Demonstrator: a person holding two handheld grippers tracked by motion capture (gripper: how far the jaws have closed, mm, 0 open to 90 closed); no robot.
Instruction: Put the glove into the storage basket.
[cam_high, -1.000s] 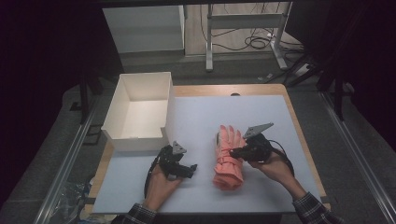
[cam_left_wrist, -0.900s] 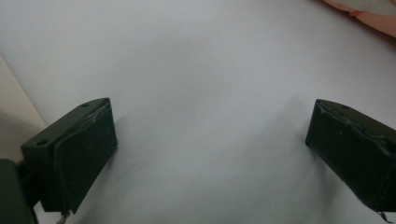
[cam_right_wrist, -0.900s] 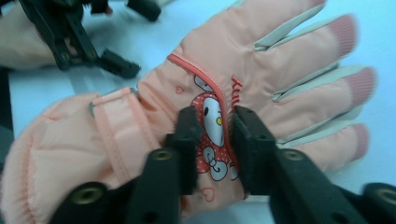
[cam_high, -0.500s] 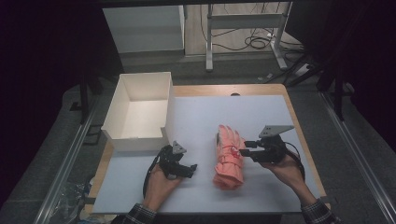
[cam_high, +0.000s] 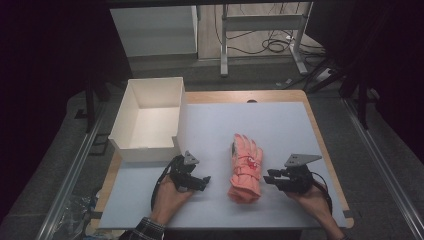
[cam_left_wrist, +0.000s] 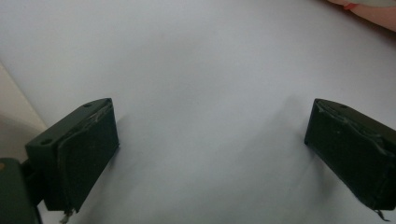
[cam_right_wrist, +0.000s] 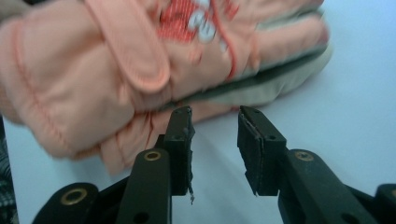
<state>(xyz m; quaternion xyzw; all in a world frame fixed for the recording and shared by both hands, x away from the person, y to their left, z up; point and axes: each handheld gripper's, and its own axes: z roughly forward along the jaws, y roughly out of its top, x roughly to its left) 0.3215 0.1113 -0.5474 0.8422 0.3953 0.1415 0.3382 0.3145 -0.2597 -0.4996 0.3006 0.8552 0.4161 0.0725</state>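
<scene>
A pair of salmon-pink winter gloves (cam_high: 245, 167) lies stacked on the white mat, cuffs toward the near edge. My right gripper (cam_high: 270, 179) rests on the mat just right of the gloves, jaws pointing at them. In the right gripper view, the gloves (cam_right_wrist: 140, 70) lie just past the tips of my right gripper (cam_right_wrist: 215, 135). Its jaws stand partly apart, have just been closing, and hold nothing. My left gripper (cam_high: 202, 181) sits on the mat left of the gloves. Seen in its own view, the left gripper (cam_left_wrist: 210, 149) is open wide over bare mat.
An open white box (cam_high: 147, 150) stands at the table's left, just beyond my left hand. The white mat (cam_high: 280, 125) covers most of the wooden tabletop. Metal frame legs and cables are on the floor behind the table.
My right gripper has pulled back from the gloves, moving right and toward the near edge, and its jaws stand wider apart than a second ago. The left hand has stayed put.
</scene>
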